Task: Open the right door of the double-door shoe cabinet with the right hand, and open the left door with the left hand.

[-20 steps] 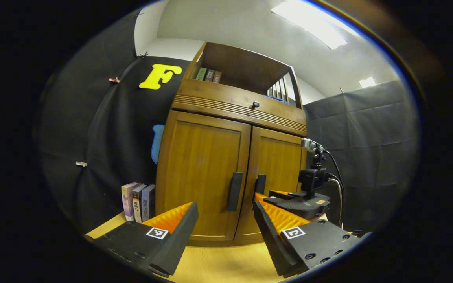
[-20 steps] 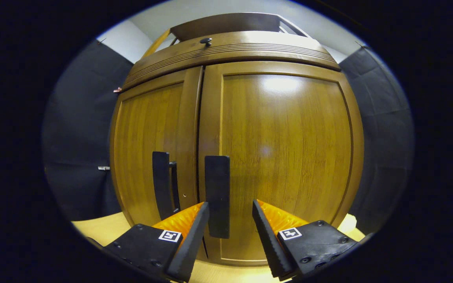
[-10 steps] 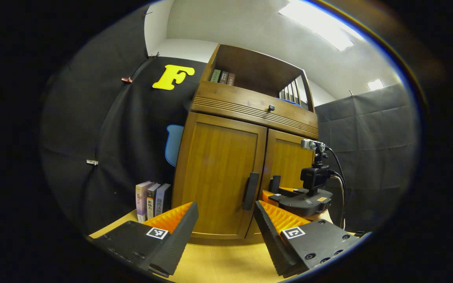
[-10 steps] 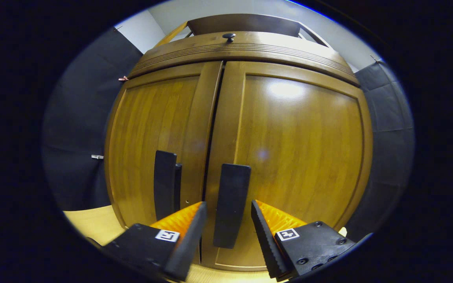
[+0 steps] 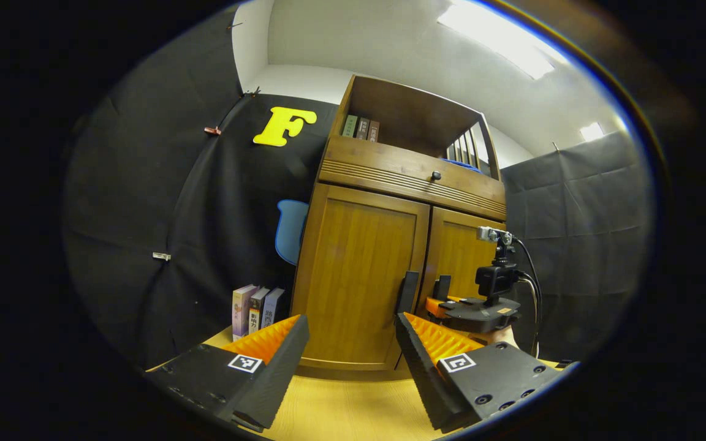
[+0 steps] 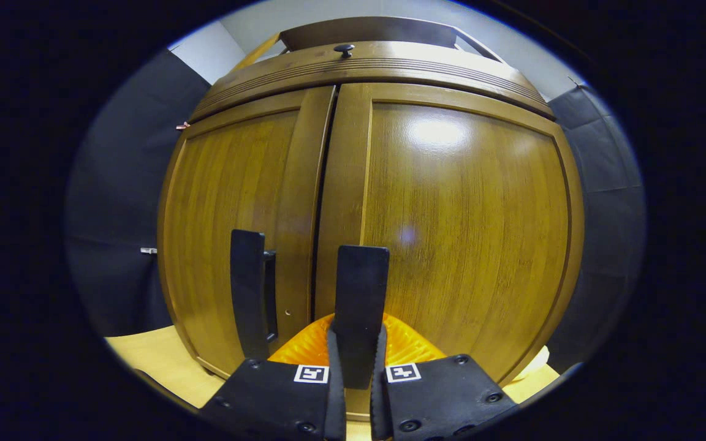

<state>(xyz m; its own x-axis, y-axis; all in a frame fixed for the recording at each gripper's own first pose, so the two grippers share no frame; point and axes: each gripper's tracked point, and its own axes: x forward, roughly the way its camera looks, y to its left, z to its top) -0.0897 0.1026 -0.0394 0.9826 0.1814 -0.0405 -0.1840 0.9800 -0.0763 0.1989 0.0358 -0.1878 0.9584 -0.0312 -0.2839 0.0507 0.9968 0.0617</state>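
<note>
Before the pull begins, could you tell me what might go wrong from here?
The right gripper clamps only the lower end of the right door handle, so it could slip off during the pull. The left gripper hangs open, short of the left door handle; the swinging right door might crowd its approach.

Right gripper (image 6: 356,361) fingers (image 6: 333,367) clamp right door handle (image 6: 360,294); both doors closed.

The cabinet (image 6: 451,214) is finished in warm brown wood with vertical grain, its handles (image 6: 359,294) black. A light yellowish wood tabletop (image 5: 341,410) is seen. Purple, white and grey-blue spines are shown by the books (image 5: 255,309).
</note>
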